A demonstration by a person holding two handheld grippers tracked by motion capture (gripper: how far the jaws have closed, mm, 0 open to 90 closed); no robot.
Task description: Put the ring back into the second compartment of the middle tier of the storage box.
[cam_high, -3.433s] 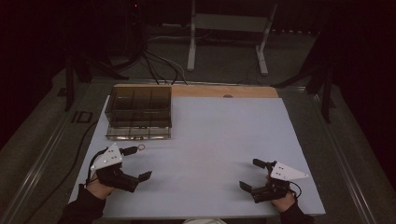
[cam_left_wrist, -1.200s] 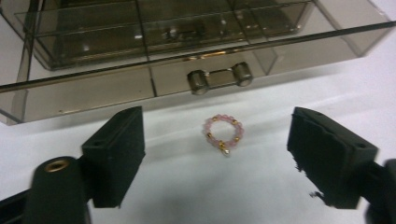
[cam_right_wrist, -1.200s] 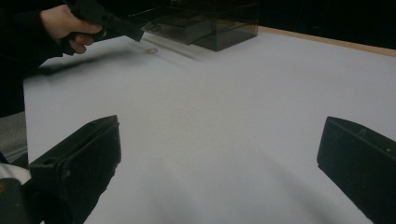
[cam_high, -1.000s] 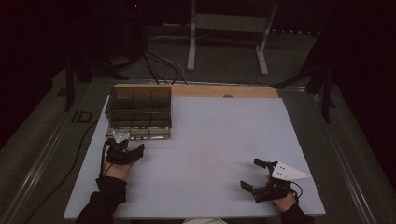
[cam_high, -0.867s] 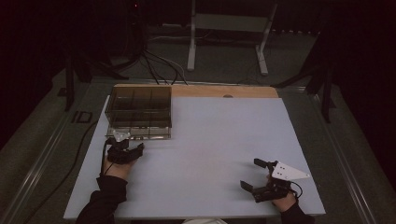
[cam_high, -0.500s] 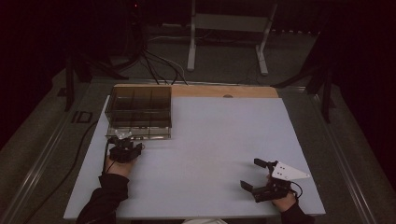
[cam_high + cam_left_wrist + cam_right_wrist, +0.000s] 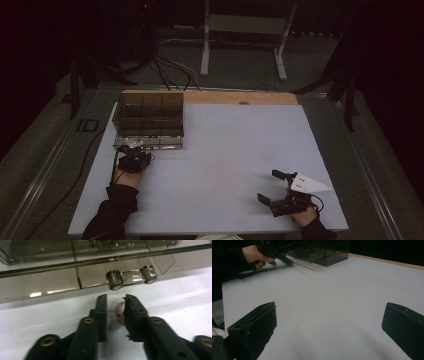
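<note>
- Closing on a small pinkish translucent piece with tiny brass-coloured dots (image 7: 120,312), the left gripper (image 7: 115,315) has just been drawing its black jaws together; the piece sits between them against the right-hand jaw, though a narrow gap shows by the other, so a firm clamp is not yet certain.
- That piece lies on the white table sheet (image 7: 235,150), just in front of the smoky transparent plastic compartment box (image 7: 149,120), near its clear latch (image 7: 131,276).
- From the high view, the left gripper (image 7: 134,159) sits right at the box's near edge.
- Resting well apart at the near right corner, the right gripper (image 7: 274,189) holds its jaws wide apart with nothing between them.
- Judging progress: the pick-up looks barely begun; securing the grip, lifting, and wherever the piece belongs, likely a compartment, all remain.
</note>
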